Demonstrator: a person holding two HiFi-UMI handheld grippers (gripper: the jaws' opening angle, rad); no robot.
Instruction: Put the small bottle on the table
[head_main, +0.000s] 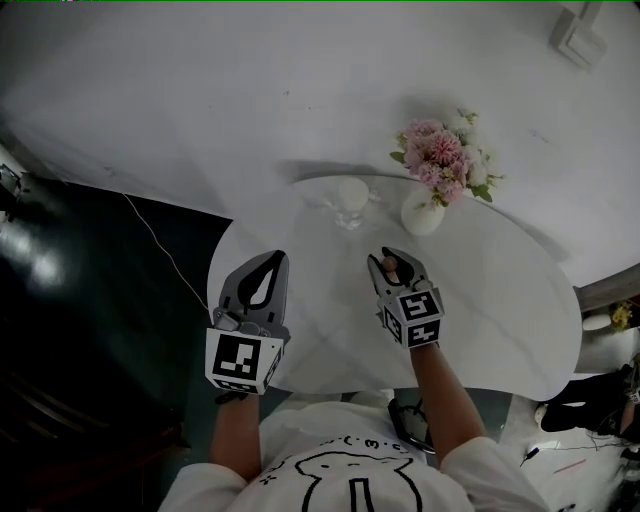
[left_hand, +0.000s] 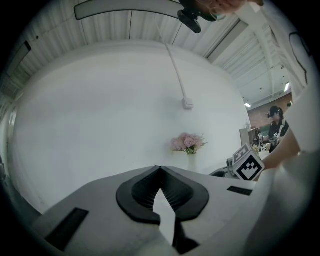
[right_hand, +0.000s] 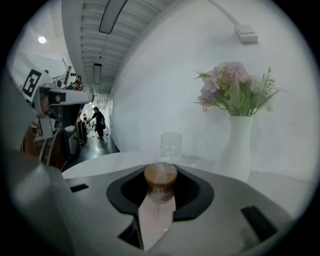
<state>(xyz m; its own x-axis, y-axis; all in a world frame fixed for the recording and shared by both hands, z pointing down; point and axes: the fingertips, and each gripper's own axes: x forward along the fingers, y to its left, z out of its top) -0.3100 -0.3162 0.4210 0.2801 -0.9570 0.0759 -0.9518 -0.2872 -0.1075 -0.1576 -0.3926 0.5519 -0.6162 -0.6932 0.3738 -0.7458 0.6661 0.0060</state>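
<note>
A small clear bottle (right_hand: 160, 182) with a brown cork top is clamped upright between the jaws of my right gripper (right_hand: 160, 169). In the head view that right gripper (head_main: 398, 262) hangs over the near middle of the white round table (head_main: 500, 300), and the bottle (head_main: 391, 267) shows as a brown spot between its fingers. My left gripper (head_main: 264, 272) hovers over the table's left edge, jaws closed tip to tip with nothing in them. The left gripper view shows the same: its tips (left_hand: 160, 171) meet and hold nothing.
A white vase (head_main: 422, 214) of pink flowers (head_main: 440, 155) stands at the far side of the table, with a clear glass (head_main: 350, 200) to its left. Both lie ahead of the right gripper: glass (right_hand: 171, 144), vase (right_hand: 239, 145). Dark floor (head_main: 90, 300) with a thin cable lies left of the table.
</note>
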